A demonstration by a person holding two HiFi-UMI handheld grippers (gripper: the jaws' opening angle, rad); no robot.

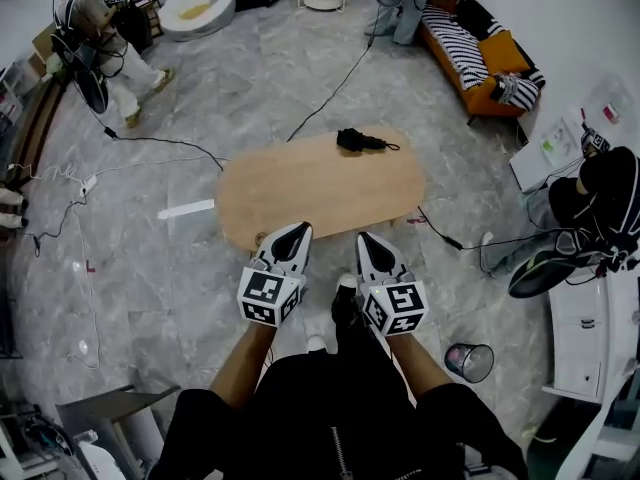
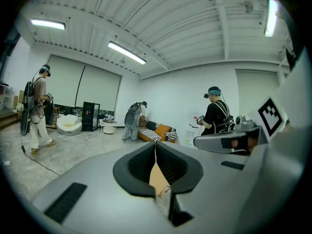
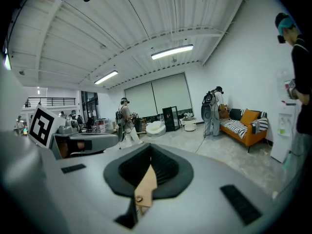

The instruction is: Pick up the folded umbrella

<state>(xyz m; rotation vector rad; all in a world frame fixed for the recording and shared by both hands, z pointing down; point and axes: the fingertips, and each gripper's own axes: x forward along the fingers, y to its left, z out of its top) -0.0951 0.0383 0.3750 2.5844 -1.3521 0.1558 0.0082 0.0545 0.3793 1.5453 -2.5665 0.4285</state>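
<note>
The folded black umbrella (image 1: pixel 359 141) lies on the far edge of the oval wooden table (image 1: pixel 300 188), its strap trailing to the right. Both grippers hover side by side over the table's near edge, well short of the umbrella. My left gripper (image 1: pixel 298 230) is shut with nothing in it; in the left gripper view its jaws (image 2: pixel 156 145) meet at the tips, and only a sliver of wood shows behind them. My right gripper (image 1: pixel 367 239) is shut and empty too, with its jaws (image 3: pixel 150 156) closed together. The umbrella does not appear in either gripper view.
An orange sofa (image 1: pixel 482 56) stands at the far right and a white beanbag (image 1: pixel 196 8) at the far left. A person (image 1: pixel 100 38) stands back left. Cables (image 1: pixel 150 143) run across the floor. A wire bin (image 1: pixel 469 361) and white furniture (image 1: pixel 578 328) sit close on the right.
</note>
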